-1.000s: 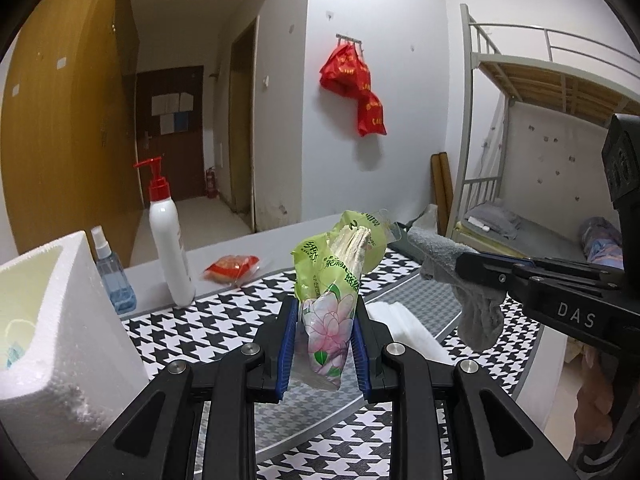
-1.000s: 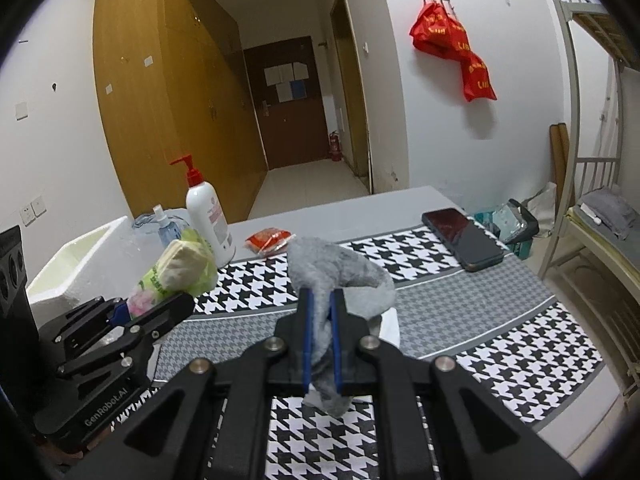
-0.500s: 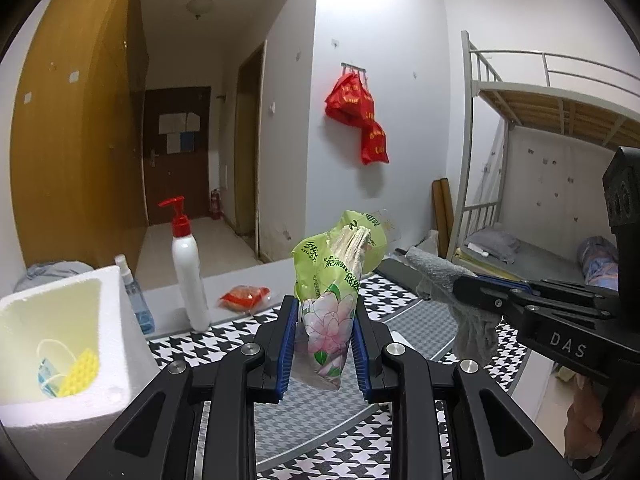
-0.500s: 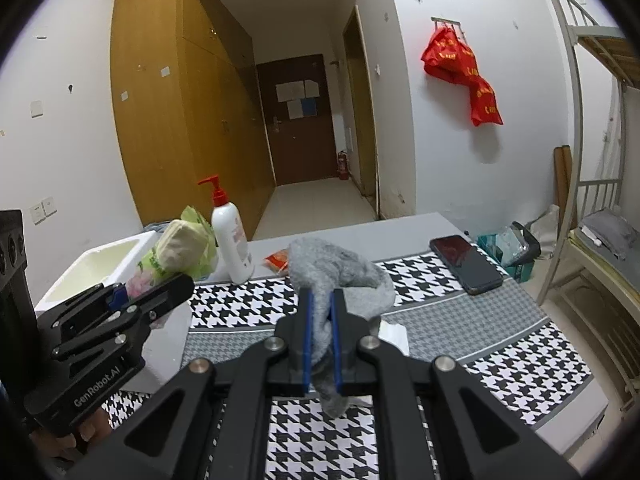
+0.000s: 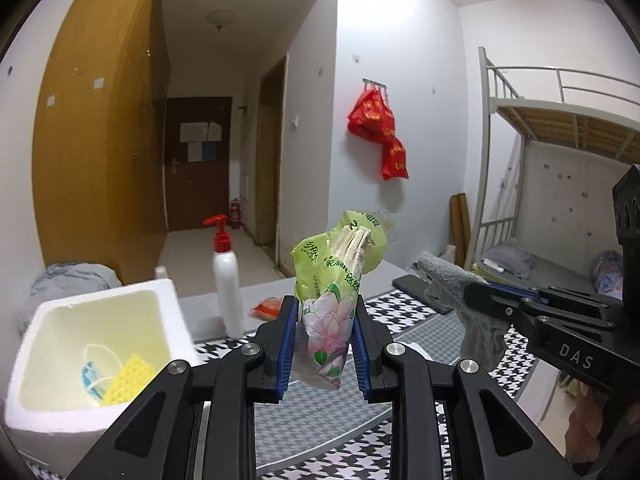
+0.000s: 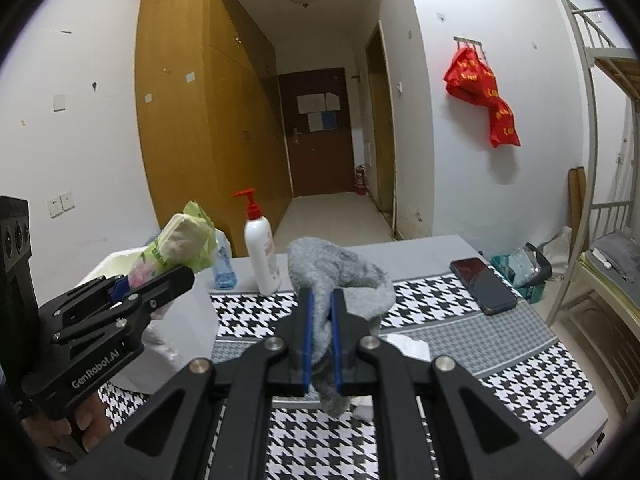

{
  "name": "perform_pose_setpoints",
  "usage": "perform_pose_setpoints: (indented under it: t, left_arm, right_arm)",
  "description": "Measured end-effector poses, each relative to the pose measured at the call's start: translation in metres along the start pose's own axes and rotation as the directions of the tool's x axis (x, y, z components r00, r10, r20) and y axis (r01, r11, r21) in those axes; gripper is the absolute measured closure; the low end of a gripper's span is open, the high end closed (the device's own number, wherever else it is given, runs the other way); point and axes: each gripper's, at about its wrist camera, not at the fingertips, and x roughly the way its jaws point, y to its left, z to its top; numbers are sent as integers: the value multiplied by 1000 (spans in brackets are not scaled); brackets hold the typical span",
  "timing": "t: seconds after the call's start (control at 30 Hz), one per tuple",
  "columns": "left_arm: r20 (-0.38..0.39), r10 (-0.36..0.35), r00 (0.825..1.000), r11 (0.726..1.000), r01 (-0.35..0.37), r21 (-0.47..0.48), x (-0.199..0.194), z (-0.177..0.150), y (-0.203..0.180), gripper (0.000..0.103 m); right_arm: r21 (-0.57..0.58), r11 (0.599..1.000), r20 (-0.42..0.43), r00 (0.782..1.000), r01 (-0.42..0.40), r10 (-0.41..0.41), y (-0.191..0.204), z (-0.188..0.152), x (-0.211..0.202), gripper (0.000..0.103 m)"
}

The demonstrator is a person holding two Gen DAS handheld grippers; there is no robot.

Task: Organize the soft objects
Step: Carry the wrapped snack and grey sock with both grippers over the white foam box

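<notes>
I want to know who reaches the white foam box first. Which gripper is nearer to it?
Left. The left gripper, holding the tissue pack, is just beside the foam box. The right gripper, holding the grey sock, is farther right.

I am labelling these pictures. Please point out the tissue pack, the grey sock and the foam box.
tissue pack [image 5: 330, 312], left wrist view, flowered wrapper.
grey sock [image 6: 340, 268], right wrist view, bunched top.
foam box [image 5: 168, 312], left wrist view, right wall.

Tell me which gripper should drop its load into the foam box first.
Left, probably. The left gripper, clamping the tissue pack, is nearest the open foam box; the right gripper with the grey sock sits farther right.
</notes>
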Motion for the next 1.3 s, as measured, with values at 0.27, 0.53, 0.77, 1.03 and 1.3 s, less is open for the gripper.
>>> perform_pose_setpoints:
  t: [0.27,0.53,0.77,1.03,1.3]
  left_arm:
    - [7,63,998,998,-63,-14,-10,3,16,76]
    - [19,124,992,992,-123,-11,-19,5,29,76]
    - [11,163,987,986,-163,-18,-26,7,43,76]
    - [9,263,965,964,-263,-44,-39,10,65,76]
    - [-14,324,946,944,-325,-56,-50,5,86,76]
  right_arm:
    - [-37,998,16,999,-43,44,17,8,2,92]
    - [-63,994,16,996,-90,91,35,13,11,92]
    - [-80,985,15,988,-153,155,56,21,16,92]
    - [-115,970,9,976,-214,217,75,24,24,92]
    - [-135,955,-10,964,-266,267,95,26,33,92]
